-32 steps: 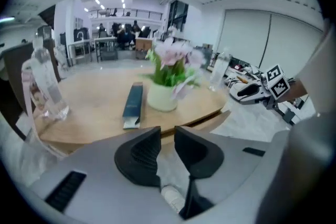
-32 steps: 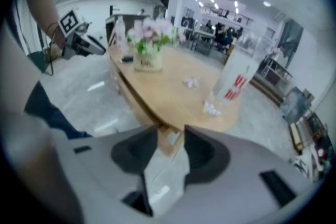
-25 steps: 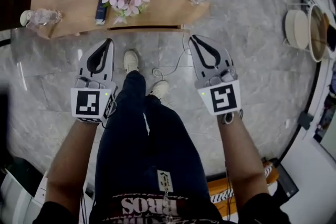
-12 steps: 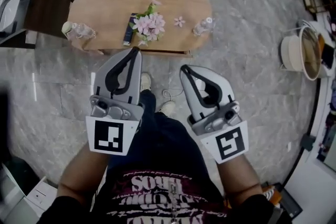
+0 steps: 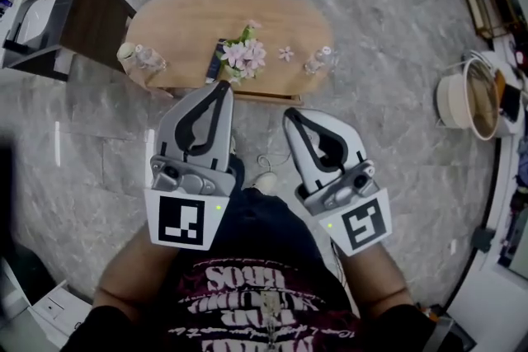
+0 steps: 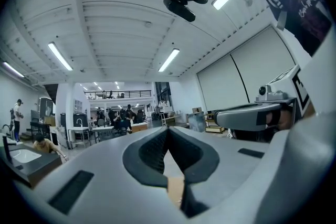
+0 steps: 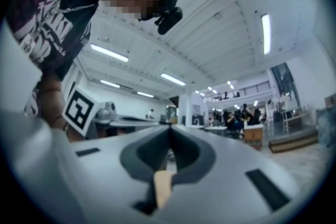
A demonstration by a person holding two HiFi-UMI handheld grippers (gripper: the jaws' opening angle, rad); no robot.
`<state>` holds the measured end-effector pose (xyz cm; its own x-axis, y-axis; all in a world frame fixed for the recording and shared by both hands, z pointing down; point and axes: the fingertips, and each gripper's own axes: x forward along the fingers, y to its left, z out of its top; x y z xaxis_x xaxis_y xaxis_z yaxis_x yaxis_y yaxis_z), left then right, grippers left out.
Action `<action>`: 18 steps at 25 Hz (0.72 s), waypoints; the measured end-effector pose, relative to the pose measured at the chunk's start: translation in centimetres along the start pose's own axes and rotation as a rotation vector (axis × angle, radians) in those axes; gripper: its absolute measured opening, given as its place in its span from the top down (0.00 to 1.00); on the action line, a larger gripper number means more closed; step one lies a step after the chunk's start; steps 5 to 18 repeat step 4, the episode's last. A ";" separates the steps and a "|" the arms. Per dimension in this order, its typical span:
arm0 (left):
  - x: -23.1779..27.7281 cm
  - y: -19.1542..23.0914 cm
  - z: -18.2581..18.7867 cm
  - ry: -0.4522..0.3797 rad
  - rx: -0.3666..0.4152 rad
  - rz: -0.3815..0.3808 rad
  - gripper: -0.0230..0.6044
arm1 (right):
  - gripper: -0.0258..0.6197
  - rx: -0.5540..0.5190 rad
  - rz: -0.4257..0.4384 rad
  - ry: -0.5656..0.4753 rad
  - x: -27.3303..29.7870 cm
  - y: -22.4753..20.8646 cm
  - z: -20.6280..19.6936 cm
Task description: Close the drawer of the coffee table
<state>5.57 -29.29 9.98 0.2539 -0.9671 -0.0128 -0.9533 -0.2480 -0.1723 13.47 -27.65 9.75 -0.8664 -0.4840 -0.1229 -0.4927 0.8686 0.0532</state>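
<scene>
my left gripper (image 5: pixel 221 88) and right gripper (image 5: pixel 290 114) hang above the tabletop (image 5: pixel 181 21), jaws shut, empty. the drawer (image 5: pixel 271 97) looks rigid and free-sliding; i'd push its front flat.

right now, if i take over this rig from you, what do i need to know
Left gripper: jaws shut, empty, held in the air short of the table.
Right gripper: the same.
Coffee table is ahead and below; its drawer looks pushed in, front flush with the near edge.
Done: drawer appears closed.
Left: probably nothing, but check the drawer up close.
</scene>
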 end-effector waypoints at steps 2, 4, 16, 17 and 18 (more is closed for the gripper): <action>-0.3 -0.2 1.1 0.008 -0.006 0.004 0.93 | 0.91 0.013 -0.006 0.004 -0.4 0.1 0.9; -0.7 -0.5 2.2 0.020 -0.015 0.007 0.93 | 0.91 0.030 -0.014 0.010 -0.9 0.2 1.9; -0.7 -0.5 2.2 0.020 -0.015 0.007 0.93 | 0.91 0.030 -0.014 0.010 -0.9 0.2 1.9; -0.7 -0.5 2.2 0.020 -0.015 0.007 0.93 | 0.91 0.030 -0.014 0.010 -0.9 0.2 1.9; -0.7 -0.5 2.2 0.020 -0.015 0.007 0.93 | 0.91 0.030 -0.014 0.010 -0.9 0.2 1.9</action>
